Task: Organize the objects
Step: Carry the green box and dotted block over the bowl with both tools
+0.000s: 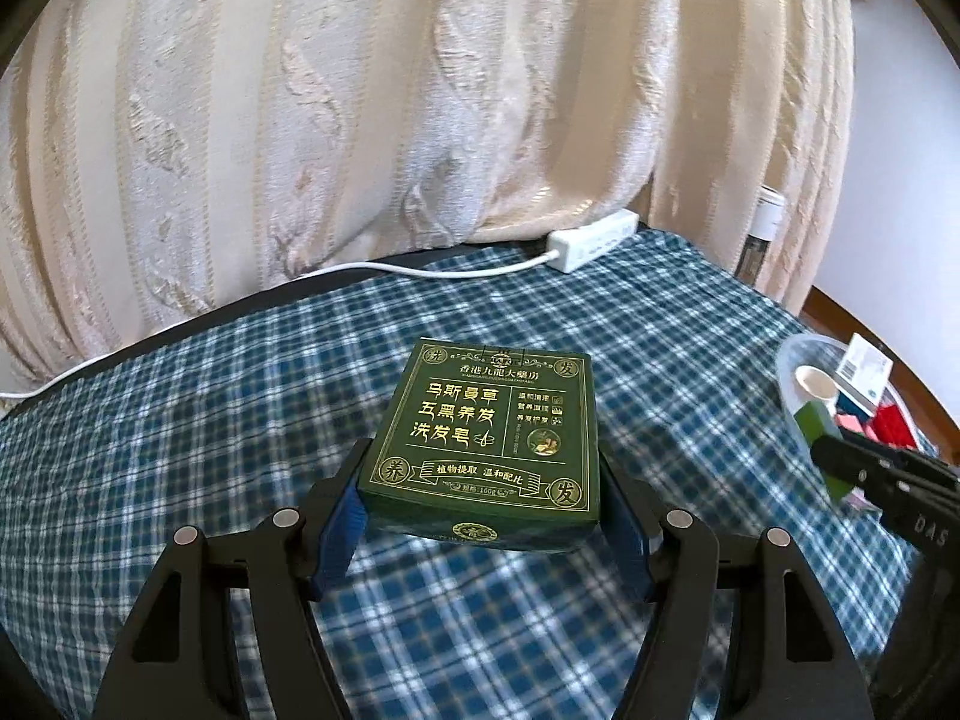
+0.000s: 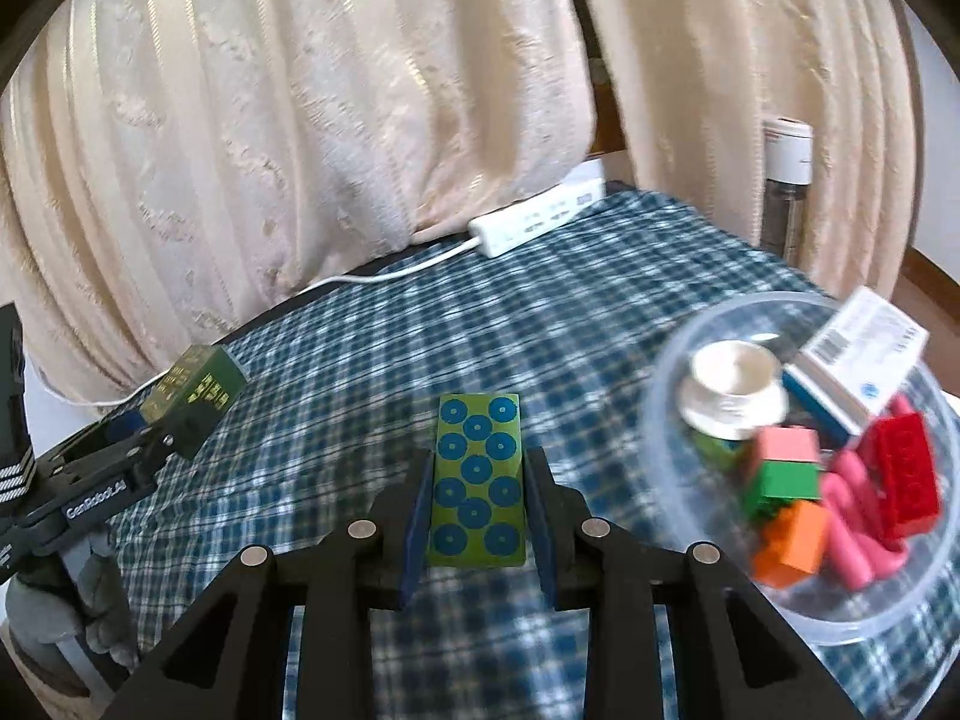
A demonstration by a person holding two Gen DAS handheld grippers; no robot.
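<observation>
Plainly, the left claw (image 1: pixel 480 495) was clamped on a dark green box (image 1: pixel 489 435) with gold lettering, its blue pads (image 1: pixel 342 519) pressed against the box's two sides and holding it above the blue plaid cloth (image 1: pixel 240 420). The right claw (image 2: pixel 477 510) was clamped on a slim green block (image 2: pixel 477 480) printed with blue dots, also held clear of the cloth.

Only the left wrist view showed the box's top face and its printed text; in the right wrist view the same box (image 2: pixel 198 387) appeared small and edge-on, far left of the clear bowl (image 2: pixel 690 354). That bowl showed almost whole only in the right wrist view, just right of the dotted block, holding a white cup (image 2: pixel 735 384), a white carton with a barcode (image 2: pixel 858 354), a red brick (image 2: pixel 906 474), pink (image 2: pixel 786 447), green (image 2: pixel 780 480) and orange blocks (image 2: pixel 792 540), and pink pieces (image 2: pixel 852 534). The left wrist view caught only the bowl's left rim (image 1: pixel 792 384), with the right claw's black tip (image 1: pixel 840 456) in front of it.

Beyond the bowl, a white power strip (image 2: pixel 534 216) lay at the tabletop's far edge under cream curtains (image 2: pixel 300 150). A bottle with a white cap (image 2: pixel 786 180) stood behind the bowl.
</observation>
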